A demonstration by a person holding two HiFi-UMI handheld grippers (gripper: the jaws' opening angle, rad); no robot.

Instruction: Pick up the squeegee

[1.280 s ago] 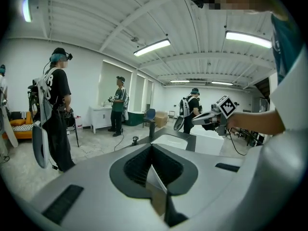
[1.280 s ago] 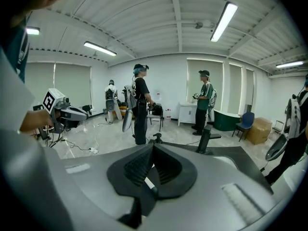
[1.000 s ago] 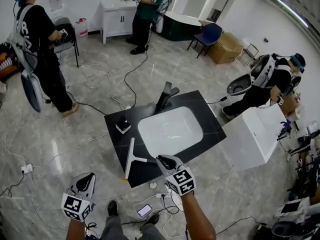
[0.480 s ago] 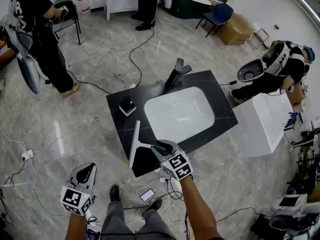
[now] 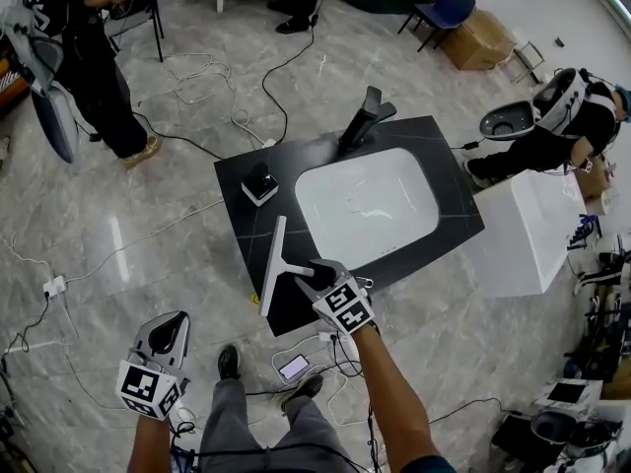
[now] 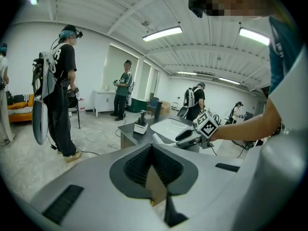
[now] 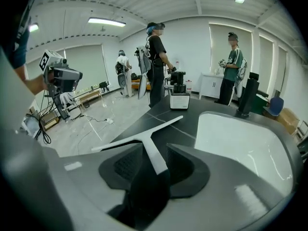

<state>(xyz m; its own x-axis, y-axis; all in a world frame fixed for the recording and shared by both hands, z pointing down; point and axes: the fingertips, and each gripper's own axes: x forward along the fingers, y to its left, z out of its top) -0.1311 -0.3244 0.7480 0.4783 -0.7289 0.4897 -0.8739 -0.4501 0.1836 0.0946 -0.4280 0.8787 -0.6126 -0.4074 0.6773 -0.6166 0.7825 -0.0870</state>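
Grey hand-held gripper (image 5: 170, 325), marker cube (image 5: 148, 390), black shoe (image 5: 228, 361)

The white, T-shaped squeegee (image 5: 273, 264) is being borne flat on the black desk (image 5: 248, 230), near its front left edge and just beside the white basin (image 5: 370, 205). Its long blade is being kept roughly along that edge. Its short handle is being straddled by the right hand-held gripper (image 5: 314, 272), whose jaws have just been opening and are not being pressed on it.

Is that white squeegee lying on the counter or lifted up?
Lying flat: the squeegee rests on the black counter, blade along the surface, handle between the right gripper's jaws, which have just been opening.
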